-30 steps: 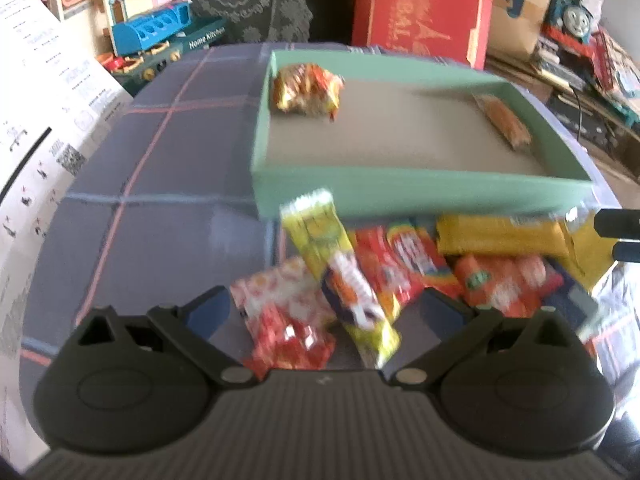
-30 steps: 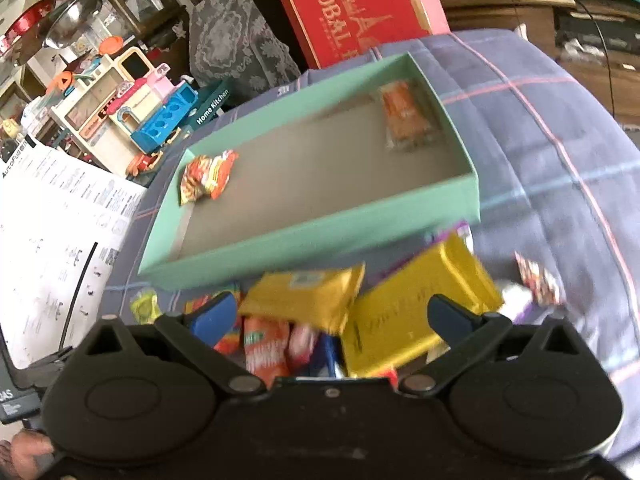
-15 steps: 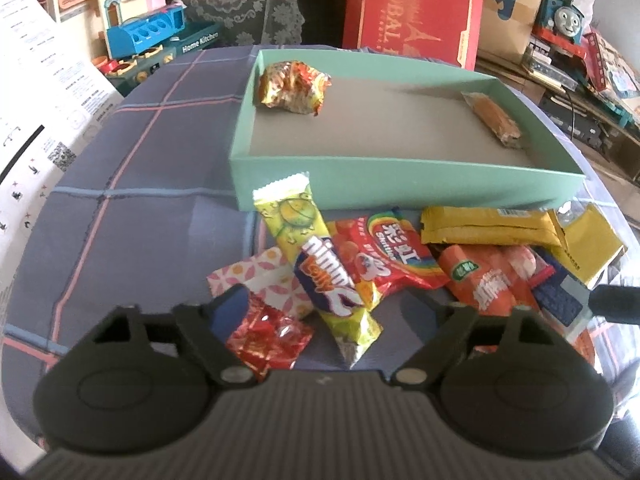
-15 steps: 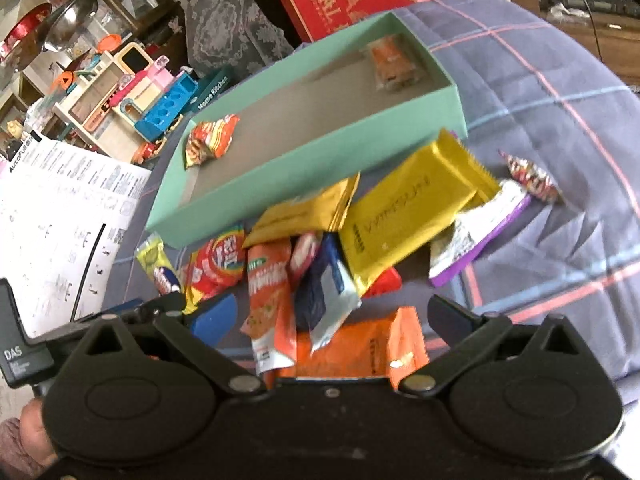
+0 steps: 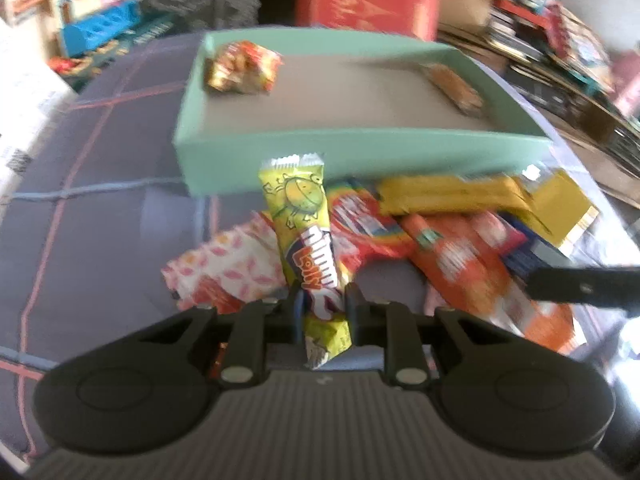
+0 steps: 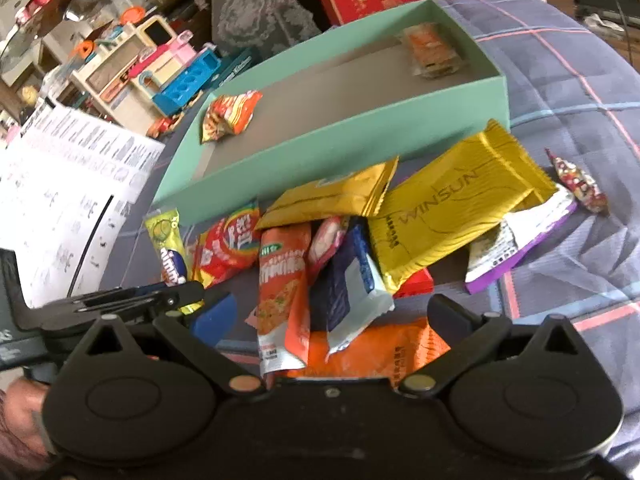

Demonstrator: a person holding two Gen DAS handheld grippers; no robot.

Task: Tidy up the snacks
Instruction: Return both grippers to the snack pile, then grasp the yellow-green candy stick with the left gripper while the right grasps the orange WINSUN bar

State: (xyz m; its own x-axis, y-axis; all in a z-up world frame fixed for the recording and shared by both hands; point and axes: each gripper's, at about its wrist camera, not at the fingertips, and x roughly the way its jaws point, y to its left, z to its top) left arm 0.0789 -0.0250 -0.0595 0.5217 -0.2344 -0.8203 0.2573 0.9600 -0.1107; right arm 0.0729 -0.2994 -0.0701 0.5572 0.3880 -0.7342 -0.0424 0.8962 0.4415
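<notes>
Here, a yellow-green candy packet (image 5: 298, 216) is pinched near its lower end by the left gripper (image 5: 322, 312), whose jaws have just been closing onto it; its upper end is raised before the near wall of the green box (image 5: 360, 152). The right gripper (image 6: 328, 312) is held wide open, tilted downward above the snack pile (image 6: 360, 240) on the plaid cloth (image 6: 580, 80), gripping nothing. Inside the box, a crumpled orange packet (image 6: 228, 116) is seen at one end and a wrapped biscuit (image 6: 432, 52) at the other.
</notes>
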